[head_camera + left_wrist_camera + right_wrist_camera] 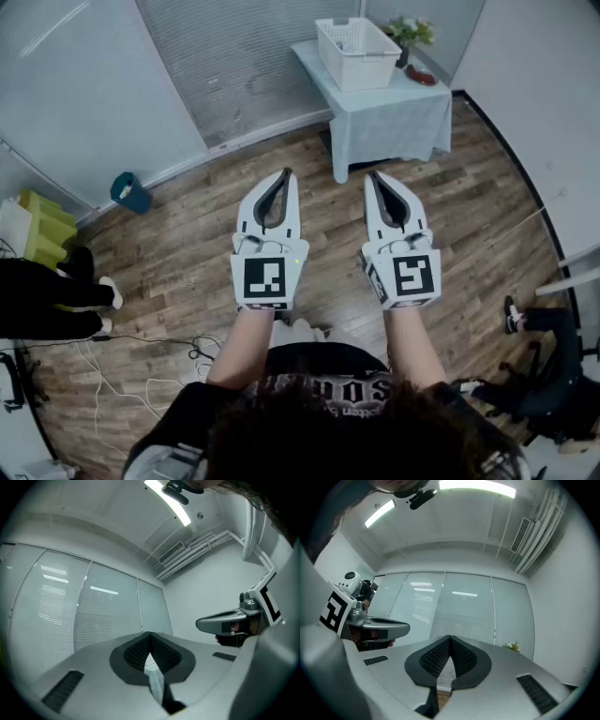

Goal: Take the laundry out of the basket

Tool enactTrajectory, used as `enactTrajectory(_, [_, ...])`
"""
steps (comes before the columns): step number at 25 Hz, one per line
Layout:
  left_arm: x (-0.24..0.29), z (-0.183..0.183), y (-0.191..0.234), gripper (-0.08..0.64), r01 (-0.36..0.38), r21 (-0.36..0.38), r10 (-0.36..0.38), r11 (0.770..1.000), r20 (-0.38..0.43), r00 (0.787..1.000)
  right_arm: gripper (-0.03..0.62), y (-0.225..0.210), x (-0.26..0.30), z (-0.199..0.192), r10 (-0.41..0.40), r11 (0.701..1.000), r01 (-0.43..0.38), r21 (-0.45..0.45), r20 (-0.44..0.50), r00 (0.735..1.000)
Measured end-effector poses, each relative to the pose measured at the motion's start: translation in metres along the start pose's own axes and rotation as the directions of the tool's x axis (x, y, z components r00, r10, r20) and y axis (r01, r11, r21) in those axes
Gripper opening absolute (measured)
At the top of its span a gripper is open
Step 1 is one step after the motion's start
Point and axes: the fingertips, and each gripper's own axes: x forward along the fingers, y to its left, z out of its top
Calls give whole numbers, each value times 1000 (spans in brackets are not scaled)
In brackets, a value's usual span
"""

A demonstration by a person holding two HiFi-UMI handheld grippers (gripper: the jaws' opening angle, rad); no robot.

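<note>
We see both grippers held up side by side over the wood floor [187, 253], well apart from the table [394, 117] at the far side of the room. Left gripper [284, 174]: jaws closed, tips meeting, empty; the left gripper view confirms it, pads together against the glass wall with blinds [103, 616]. Right gripper [375, 176]: jaws also closed tip to tip, holding nothing, and the same shows in the right gripper view. Each gripper view catches the other gripper off to its side.

The white basket [361, 70] stands upright on the cloth-covered table, over the left half of the top and toward its far edge. We cannot tell what lies inside it from here; no laundry can be made out. Flowers [409, 31] stand at the table's far right corner, just beside the basket. A small red thing [422, 77] lies near the right edge.

On the floor at left is a teal bin [129, 192].
</note>
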Motion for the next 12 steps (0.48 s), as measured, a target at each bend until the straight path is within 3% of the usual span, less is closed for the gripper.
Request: enactTrajectory(12, [10, -6, -9, -3, 18, 3, -18, 1000, -5, 1000, 29, -11, 5, -8, 0, 999, 0, 40, 2, 1000])
